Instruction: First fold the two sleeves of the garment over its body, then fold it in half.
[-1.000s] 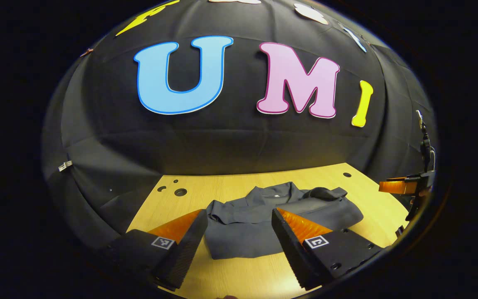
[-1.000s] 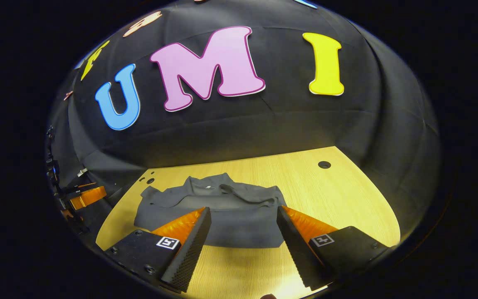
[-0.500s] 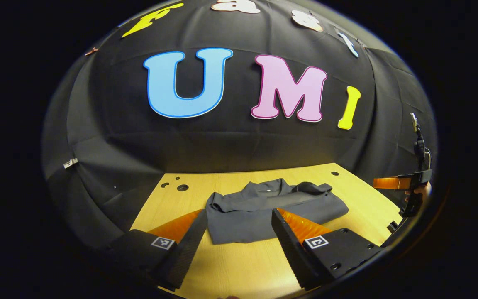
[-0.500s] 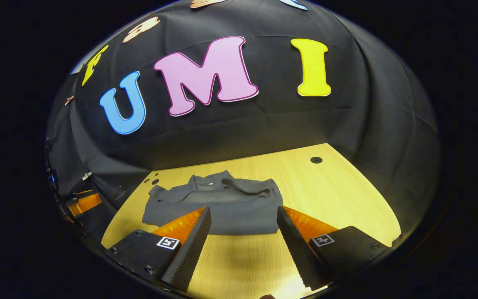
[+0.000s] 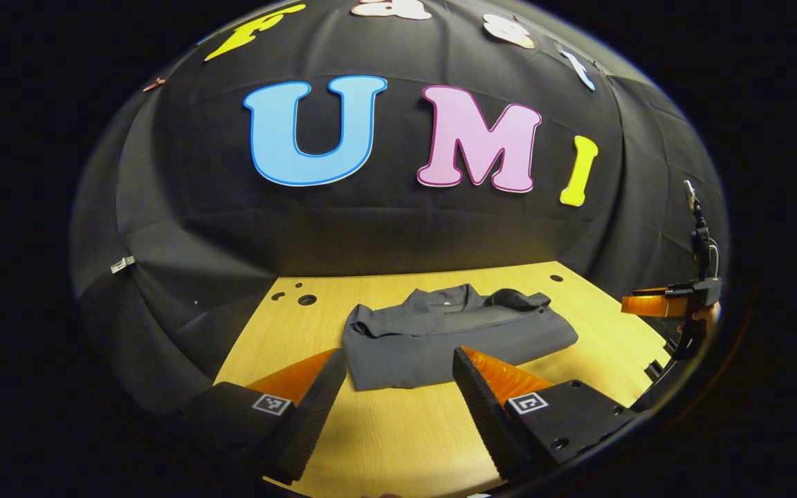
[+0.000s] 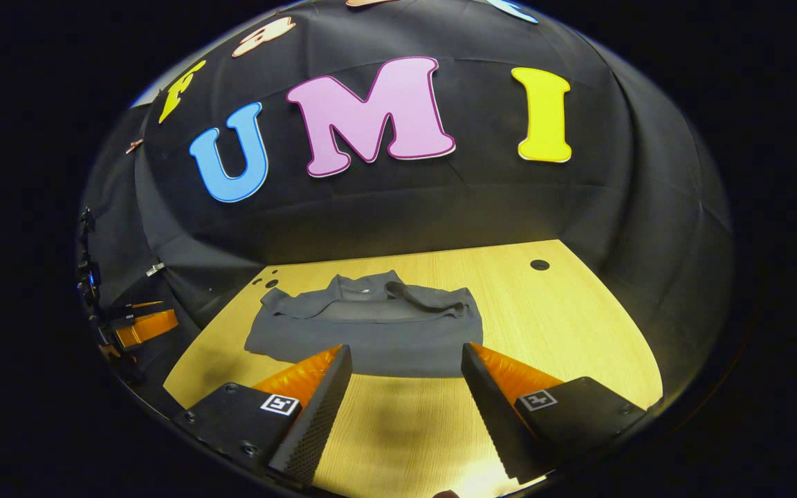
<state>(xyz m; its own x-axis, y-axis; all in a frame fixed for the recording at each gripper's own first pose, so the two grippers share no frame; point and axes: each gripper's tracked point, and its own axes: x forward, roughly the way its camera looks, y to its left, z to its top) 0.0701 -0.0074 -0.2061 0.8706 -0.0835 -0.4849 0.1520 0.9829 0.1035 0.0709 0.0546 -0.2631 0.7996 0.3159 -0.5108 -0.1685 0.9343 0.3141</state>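
Observation:
A dark grey garment lies folded in a compact bundle on the wooden table, collar toward the back wall and sleeves laid over its body. My left gripper hovers open in front of its near edge, nothing between the fingers. In the right gripper view the same garment lies ahead, and my right gripper stands open just short of its near hem. The right gripper also appears at the far right of the left gripper view, and the left gripper at the far left of the right gripper view.
The table has small round holes at its back left and back right corners. Black cloth walls close in the back and sides. Bare tabletop lies right of the garment and in front of it.
Both grippers have drawn back from the garment and stayed open. The garment now sits farther from the fingers, with more bare table in front of it.

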